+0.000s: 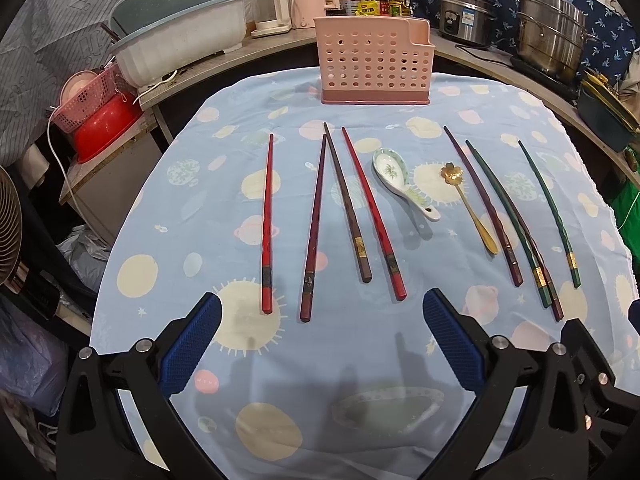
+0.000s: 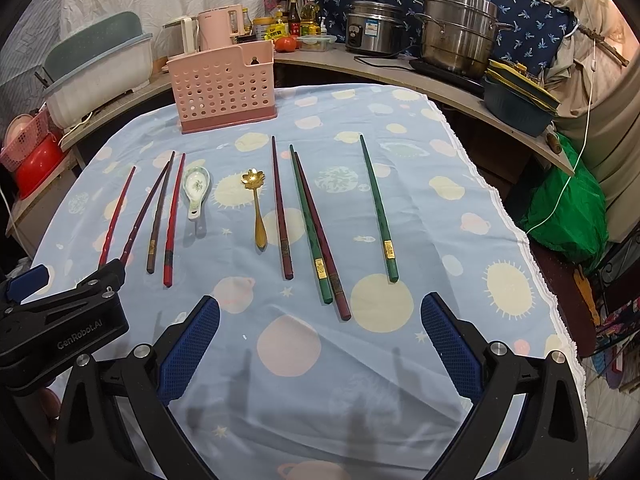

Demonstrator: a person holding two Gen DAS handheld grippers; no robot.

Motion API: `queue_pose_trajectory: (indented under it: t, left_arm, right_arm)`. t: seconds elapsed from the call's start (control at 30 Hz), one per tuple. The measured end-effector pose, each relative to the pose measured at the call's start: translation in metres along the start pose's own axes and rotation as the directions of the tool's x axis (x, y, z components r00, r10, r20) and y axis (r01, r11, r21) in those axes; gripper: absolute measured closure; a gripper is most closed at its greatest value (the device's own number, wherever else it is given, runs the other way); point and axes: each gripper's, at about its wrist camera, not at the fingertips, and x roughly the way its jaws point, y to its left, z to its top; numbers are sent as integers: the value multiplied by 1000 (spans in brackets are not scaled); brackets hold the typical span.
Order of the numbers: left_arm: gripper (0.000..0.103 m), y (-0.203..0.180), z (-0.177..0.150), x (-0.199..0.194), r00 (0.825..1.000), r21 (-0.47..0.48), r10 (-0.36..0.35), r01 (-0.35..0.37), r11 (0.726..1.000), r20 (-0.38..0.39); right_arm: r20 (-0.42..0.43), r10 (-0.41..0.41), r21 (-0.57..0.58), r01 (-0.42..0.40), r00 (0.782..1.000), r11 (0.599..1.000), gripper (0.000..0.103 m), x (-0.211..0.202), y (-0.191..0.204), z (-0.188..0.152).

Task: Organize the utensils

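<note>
Ceramic spoon (image 1: 402, 184) — fragile, glazed, slippery; pinch mid-handle. Chopsticks (image 1: 267, 224) stiff, light. Rack (image 1: 374, 66) at twelve o'clock. Left hand-held gripper (image 1: 322, 320) and right hand-held gripper (image 2: 320, 320) — both spread, empty.

Eight chopsticks lay on the cloth: two bright red (image 1: 267, 224) (image 1: 374, 216), two green (image 1: 506, 220) (image 1: 550, 212), and four dark ones in brown or maroon (image 1: 314, 228) (image 1: 347, 202) (image 1: 482, 204) (image 2: 322, 236). There were two spoons, one white ceramic spoon (image 1: 400, 182) and one gold flower-bowled spoon (image 1: 468, 204), plus one pink perforated holder (image 1: 374, 66).
</note>
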Motion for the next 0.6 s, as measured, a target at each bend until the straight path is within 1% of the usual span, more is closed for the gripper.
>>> queue_pose_trajectory:
  t: [0.6]
  left_arm:
    - [7, -1, 0, 1, 1000, 3, 1, -1, 1000, -4]
  right_arm:
    - [1, 2, 2, -2, 1000, 1000, 6, 0, 0, 0]
